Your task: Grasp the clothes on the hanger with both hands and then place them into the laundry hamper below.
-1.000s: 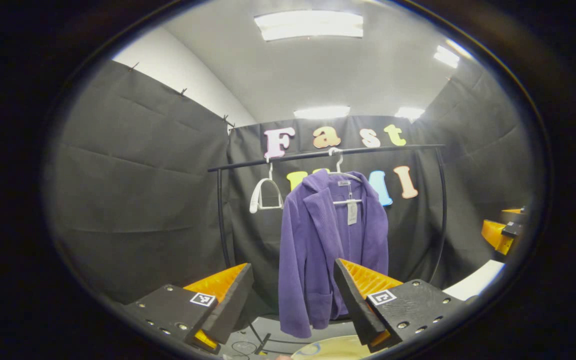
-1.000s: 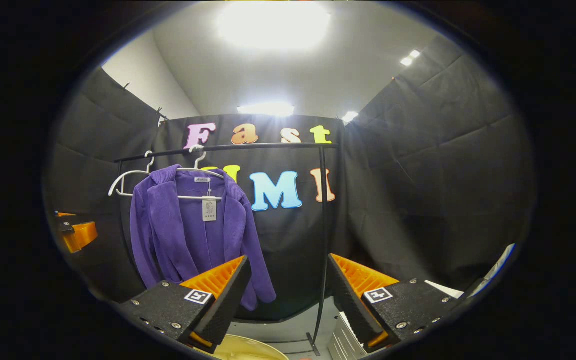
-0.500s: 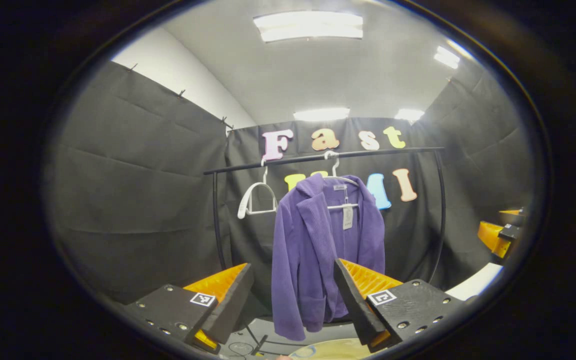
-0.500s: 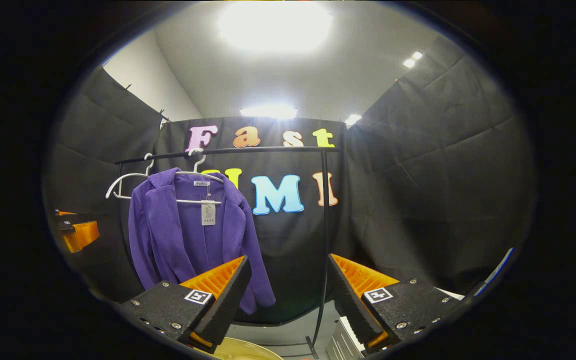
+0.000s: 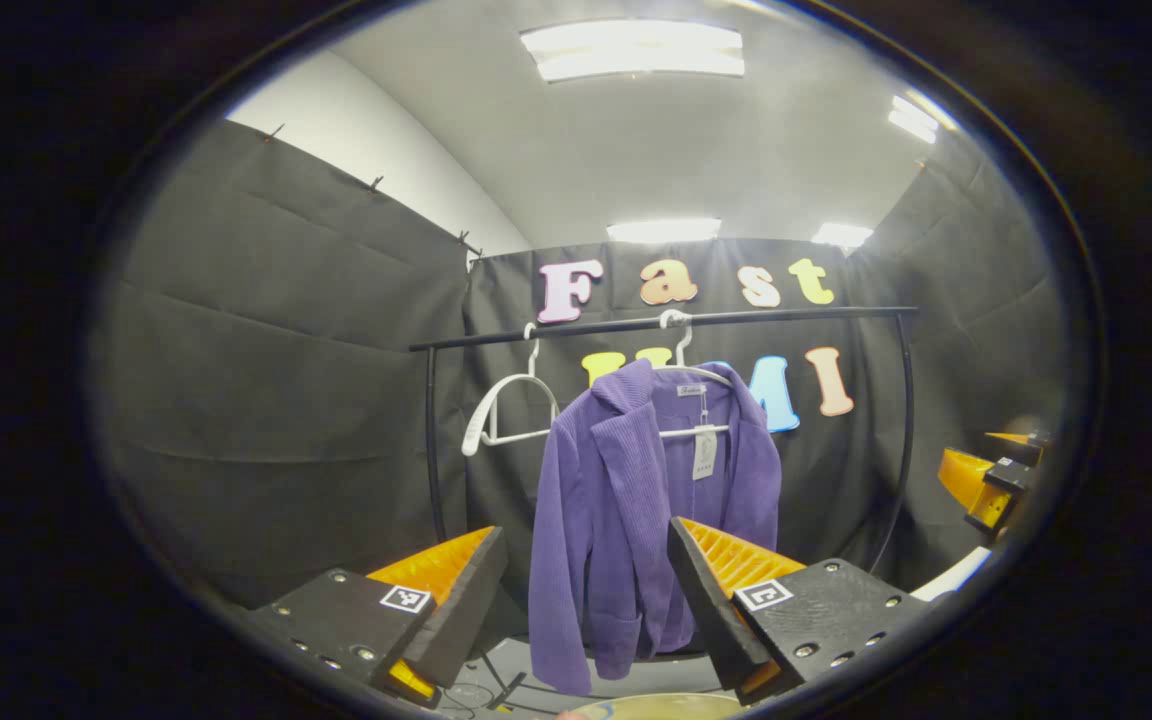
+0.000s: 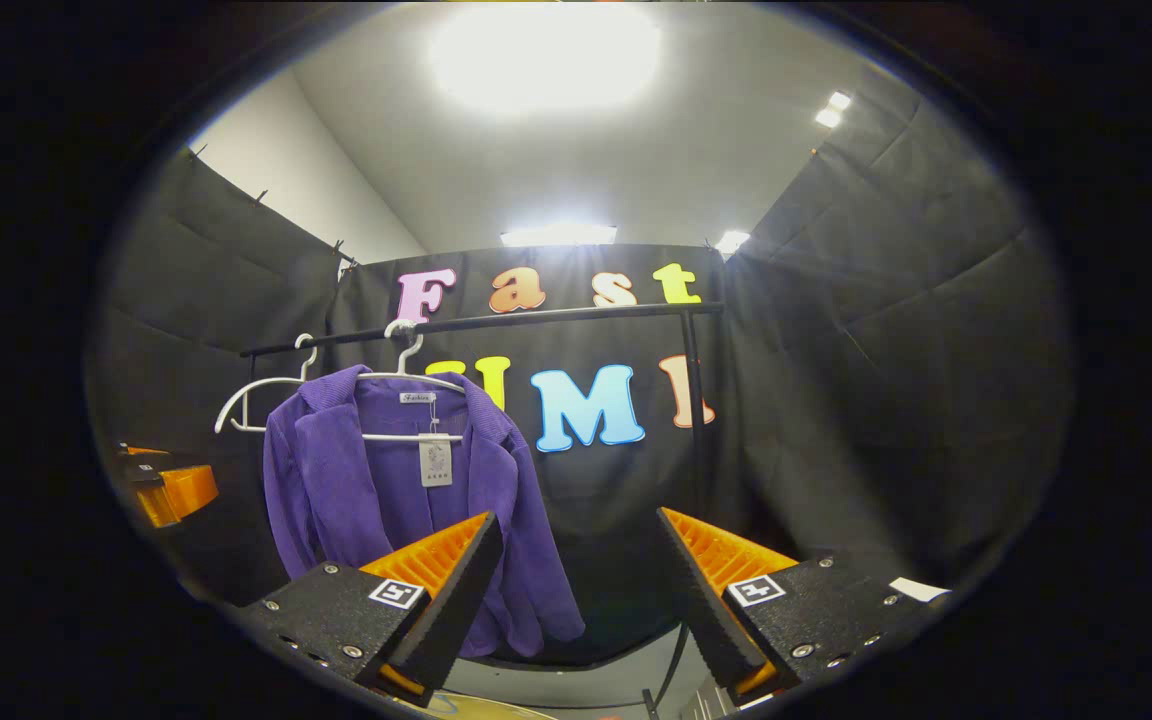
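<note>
In the left gripper view our left gripper (image 5: 586, 590) stands with its fingers wide apart and nothing between them; each finger is a wedge with a ribbed inner face and a flat, bolted block behind it carrying a small square marker. Through the gap we see the jacket (image 5: 636, 520), well beyond the tips and untouched. It is a soft, ribbed purple cloth, open at the front, with a paper tag (image 5: 704, 455) dangling at the collar. It hangs on a thin white hanger (image 5: 681, 345) hooked near the middle of the rail (image 5: 656, 322), a slim black bar that bends down into a post at each end. A second, bare hanger (image 5: 506, 410) hangs near the rail's left end, just beside the jacket's shoulder. Below the hem a curved pale rim, the hamper (image 5: 656, 706), shows at the bottom edge of the view.

In the right gripper view our right gripper (image 6: 576, 590) is likewise spread, gripping nothing. The jacket (image 6: 386, 510) sits to its left, partly behind the left finger, while open dark cloth lies straight ahead between the fingers. The rail (image 6: 536, 318) has free length to the right of the hanger (image 6: 406, 350), up to the right post (image 6: 696, 420).

Each view catches the other gripper small at its edge: the right gripper (image 5: 986, 480) at the right side of the left gripper view, the left gripper (image 6: 166, 485) at the left side of the right gripper view, both well apart from the jacket.
</note>
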The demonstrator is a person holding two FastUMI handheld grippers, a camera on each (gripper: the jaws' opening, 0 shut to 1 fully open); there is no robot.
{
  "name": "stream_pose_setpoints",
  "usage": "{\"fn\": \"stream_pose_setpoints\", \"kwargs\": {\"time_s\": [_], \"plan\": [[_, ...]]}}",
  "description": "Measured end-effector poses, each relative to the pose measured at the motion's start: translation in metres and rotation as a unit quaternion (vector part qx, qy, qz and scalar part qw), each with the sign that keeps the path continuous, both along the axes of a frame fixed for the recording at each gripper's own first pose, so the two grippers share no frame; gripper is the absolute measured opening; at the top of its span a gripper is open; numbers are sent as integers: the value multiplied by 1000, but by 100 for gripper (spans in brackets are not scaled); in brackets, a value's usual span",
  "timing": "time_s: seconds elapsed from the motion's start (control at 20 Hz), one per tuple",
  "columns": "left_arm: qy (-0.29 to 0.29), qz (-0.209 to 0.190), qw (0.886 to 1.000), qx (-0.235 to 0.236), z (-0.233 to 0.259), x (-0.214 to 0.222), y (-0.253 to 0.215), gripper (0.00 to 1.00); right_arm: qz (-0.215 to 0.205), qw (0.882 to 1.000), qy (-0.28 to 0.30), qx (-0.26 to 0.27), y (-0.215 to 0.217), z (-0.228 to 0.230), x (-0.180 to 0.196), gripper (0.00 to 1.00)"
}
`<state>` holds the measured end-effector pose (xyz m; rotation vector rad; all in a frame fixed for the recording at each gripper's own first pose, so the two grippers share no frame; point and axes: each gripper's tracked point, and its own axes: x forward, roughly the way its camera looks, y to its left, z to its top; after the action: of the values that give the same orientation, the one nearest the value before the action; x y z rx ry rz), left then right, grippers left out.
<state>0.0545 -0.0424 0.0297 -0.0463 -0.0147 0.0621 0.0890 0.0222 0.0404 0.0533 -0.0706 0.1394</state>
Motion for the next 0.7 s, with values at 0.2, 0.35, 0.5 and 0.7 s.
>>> {"fn": "stream_pose_setpoints", "kwargs": {"time_s": [0.2,0.35,0.5,0.7], "plan": [[-7,16,1000,7,10,22,-5,99,26,1000,-13,9,13,13,31,94],[-9,26,1000,1,15,39,-10,99,41,999,-21,15,21,21,54,94],[-15,33,999,8,20,59,-19,99,60,998,-23,26,30,25,78,94],[-22,35,999,20,24,91,-42,93,86,996,-14,30,46,22,106,93]]}}
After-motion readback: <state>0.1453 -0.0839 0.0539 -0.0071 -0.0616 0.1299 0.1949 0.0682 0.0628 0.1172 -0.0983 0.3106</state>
